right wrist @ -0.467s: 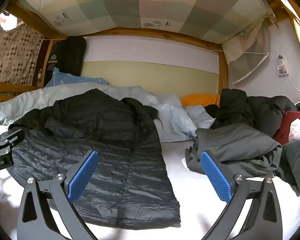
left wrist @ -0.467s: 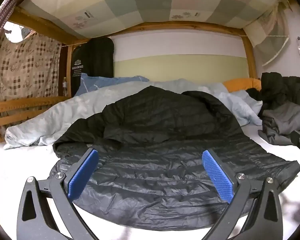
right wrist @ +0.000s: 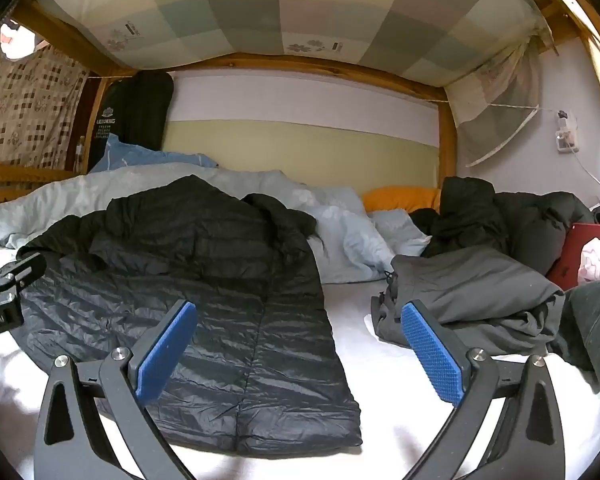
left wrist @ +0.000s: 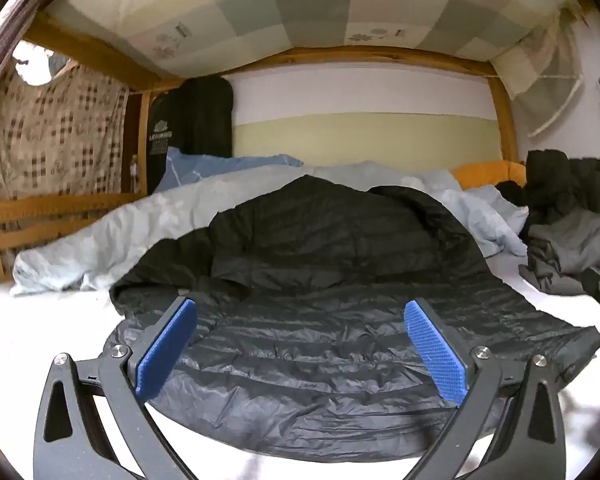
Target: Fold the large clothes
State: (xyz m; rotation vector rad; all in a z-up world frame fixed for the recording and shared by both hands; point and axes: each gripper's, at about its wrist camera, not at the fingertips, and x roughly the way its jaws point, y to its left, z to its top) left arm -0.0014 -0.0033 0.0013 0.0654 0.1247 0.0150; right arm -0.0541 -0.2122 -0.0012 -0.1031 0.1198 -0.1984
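A large black quilted puffer jacket (left wrist: 320, 320) lies spread on the white bed sheet, its upper part resting on the duvet; it also shows in the right wrist view (right wrist: 204, 300). My left gripper (left wrist: 300, 344) is open and empty, hovering over the jacket's lower part. My right gripper (right wrist: 298, 344) is open and empty, over the jacket's right edge and the bare sheet. The left gripper's body (right wrist: 4, 292) shows at the left edge of the right wrist view.
A light blue duvet (left wrist: 140, 232) lies behind the jacket. A grey garment (right wrist: 472, 300) and dark clothes (right wrist: 500, 220) are piled at the right, with a red item (right wrist: 576, 252) and an orange pillow (right wrist: 400, 198). Wooden bunk frame (left wrist: 380, 54) overhead, rail (left wrist: 40, 208) at left.
Both views have shifted only slightly; the jacket lies as before and both grippers stay open.
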